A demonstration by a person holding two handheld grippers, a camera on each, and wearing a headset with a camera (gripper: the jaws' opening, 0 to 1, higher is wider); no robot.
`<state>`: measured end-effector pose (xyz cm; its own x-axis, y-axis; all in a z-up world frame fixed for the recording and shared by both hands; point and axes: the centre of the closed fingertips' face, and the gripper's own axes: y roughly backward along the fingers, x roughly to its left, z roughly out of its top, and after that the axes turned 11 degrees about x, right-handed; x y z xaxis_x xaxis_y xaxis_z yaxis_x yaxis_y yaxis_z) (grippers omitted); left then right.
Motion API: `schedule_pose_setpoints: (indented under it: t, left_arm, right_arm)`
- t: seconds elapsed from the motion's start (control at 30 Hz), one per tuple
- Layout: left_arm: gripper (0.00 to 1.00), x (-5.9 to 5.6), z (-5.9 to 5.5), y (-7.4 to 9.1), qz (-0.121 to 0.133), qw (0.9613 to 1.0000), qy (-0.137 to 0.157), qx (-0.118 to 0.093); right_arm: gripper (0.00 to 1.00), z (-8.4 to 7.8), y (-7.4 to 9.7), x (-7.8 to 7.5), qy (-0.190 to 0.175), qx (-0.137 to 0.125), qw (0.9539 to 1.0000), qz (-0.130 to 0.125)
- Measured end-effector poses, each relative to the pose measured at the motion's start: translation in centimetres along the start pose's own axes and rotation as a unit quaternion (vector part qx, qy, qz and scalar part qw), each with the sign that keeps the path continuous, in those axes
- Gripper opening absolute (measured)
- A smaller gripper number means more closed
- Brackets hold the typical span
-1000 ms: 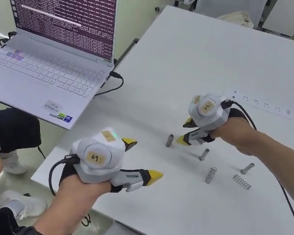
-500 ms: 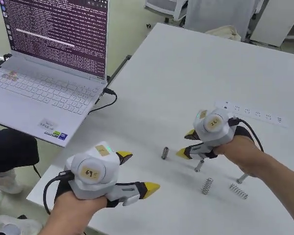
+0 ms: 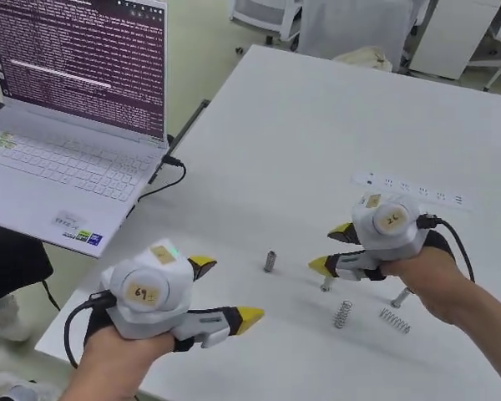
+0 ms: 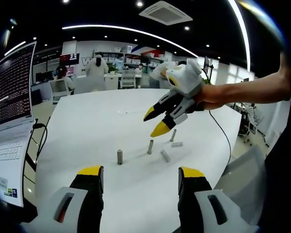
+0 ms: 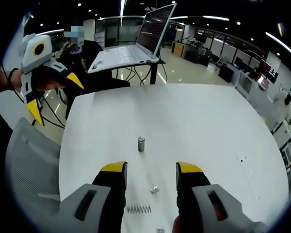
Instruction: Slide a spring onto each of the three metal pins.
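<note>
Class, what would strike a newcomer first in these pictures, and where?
Two yellow-tipped claws, both open: the left claw at the near edge of the table, the right claw over a pin. Two loose springs sit beside it; a lit laptop stands at left.

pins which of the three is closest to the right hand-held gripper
The middle pin, right at the right hand-held gripper's yellow tips; the other two pins stand off to either side.

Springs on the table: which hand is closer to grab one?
The right gripper. It hovers open right beside the loose springs, above a pin; the left gripper hangs open farther away.
</note>
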<state>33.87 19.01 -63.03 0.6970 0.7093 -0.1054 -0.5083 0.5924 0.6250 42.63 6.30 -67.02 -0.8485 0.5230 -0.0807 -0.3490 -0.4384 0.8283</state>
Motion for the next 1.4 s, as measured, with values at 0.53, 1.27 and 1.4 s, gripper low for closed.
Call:
schedule_pose_setpoints:
  t: [0.53, 1.27, 1.4]
  left_arm:
    - [0.58, 0.5, 0.8, 0.2, 0.005, 1.0, -0.001, -0.004]
    - [0.58, -0.1, 2.3, -1.0, -0.004, 0.9998, -0.017, -0.005]
    - [0.58, -0.1, 2.6, -1.1, -0.005, 0.9998, -0.018, -0.007]
  right_arm:
    - [0.45, -2.8, 4.1, -0.6, -0.05, -0.03, 0.9976, -0.038]
    - [0.52, -7.3, 9.4, -0.7, -0.142, -0.076, 0.9834, -0.083]
    - [0.55, -8.5, 10.1, -0.2, -0.152, -0.076, 0.9816, -0.087]
